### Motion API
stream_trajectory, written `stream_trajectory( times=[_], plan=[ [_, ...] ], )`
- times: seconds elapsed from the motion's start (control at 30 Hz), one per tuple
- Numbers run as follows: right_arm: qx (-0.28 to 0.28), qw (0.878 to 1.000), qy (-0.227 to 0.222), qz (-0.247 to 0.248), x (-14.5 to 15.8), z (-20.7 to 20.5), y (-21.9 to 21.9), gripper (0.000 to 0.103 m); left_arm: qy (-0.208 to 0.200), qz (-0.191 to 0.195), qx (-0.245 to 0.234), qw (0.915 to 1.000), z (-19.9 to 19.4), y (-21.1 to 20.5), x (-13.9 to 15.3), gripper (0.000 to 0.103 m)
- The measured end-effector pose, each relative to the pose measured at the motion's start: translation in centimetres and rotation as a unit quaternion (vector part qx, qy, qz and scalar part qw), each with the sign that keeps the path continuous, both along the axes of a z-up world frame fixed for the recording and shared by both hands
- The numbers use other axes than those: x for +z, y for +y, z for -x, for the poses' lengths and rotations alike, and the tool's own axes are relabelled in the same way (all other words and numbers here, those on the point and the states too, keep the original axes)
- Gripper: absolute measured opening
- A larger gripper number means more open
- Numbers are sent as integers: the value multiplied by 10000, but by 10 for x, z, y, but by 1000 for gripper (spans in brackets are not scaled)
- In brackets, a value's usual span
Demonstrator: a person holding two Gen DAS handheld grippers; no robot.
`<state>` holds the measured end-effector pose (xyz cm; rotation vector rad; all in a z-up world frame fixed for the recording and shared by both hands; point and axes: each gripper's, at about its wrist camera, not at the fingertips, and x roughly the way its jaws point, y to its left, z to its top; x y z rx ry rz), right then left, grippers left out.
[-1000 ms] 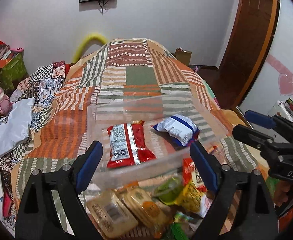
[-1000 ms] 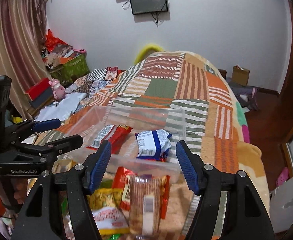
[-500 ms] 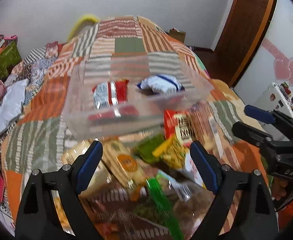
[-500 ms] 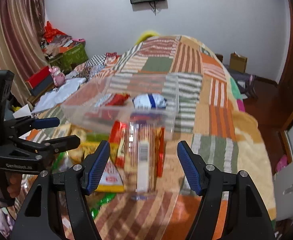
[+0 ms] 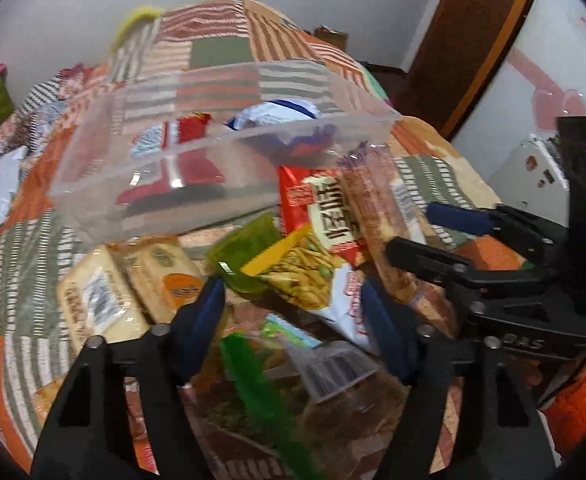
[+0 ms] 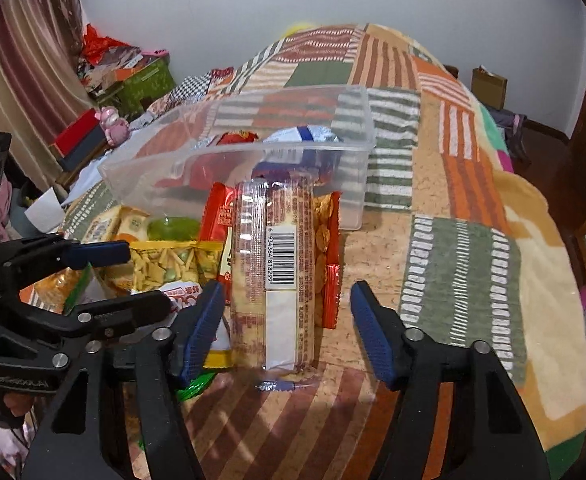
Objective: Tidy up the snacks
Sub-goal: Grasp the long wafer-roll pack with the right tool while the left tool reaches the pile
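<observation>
A clear plastic bin [image 5: 197, 196] [image 6: 349, 120] sits on the patchwork bedspread and holds a red packet [image 5: 191, 126] and a blue-and-white packet [image 5: 277, 114]. A pile of snacks lies in front of it. My left gripper [image 5: 293, 320] is open low over a yellow snack bag [image 5: 297, 268] and a green-striped clear bag [image 5: 253, 392]. My right gripper [image 6: 285, 324] is open with its fingers either side of a long clear cracker sleeve [image 6: 277, 272], which lies on a red packet [image 6: 217, 216]. Neither holds anything.
Pale biscuit packs [image 5: 105, 300] and a green jelly cup [image 5: 245, 248] lie at the pile's left. The bedspread [image 6: 461, 272] stretches to the right of the pile. Clutter and boxes [image 6: 133, 80] stand at the far left, and a wooden door [image 5: 469, 40] at the right.
Both grippers have dropped down and forward onto the snack pile. The right gripper now straddles the cracker sleeve. The left gripper's fingers have drawn closer together.
</observation>
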<state>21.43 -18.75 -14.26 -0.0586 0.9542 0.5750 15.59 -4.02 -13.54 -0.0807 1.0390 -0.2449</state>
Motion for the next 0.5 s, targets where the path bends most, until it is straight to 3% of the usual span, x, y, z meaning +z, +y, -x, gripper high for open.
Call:
stream_trajectory(
  times=[0.2, 0.33, 0.5],
  plan=[
    [183, 9997, 119, 63, -10, -1, 8, 43, 16, -41, -178, 9998, -4, -12, -7, 62],
    [164, 9995, 260, -73, -14, -4, 5, 42, 83, 53, -182, 9998, -8, -12, -11, 62],
    [51, 9999, 82, -30, -6, 2, -2, 42, 280, 234, -196, 9991, -13, -13, -19, 60]
  ],
)
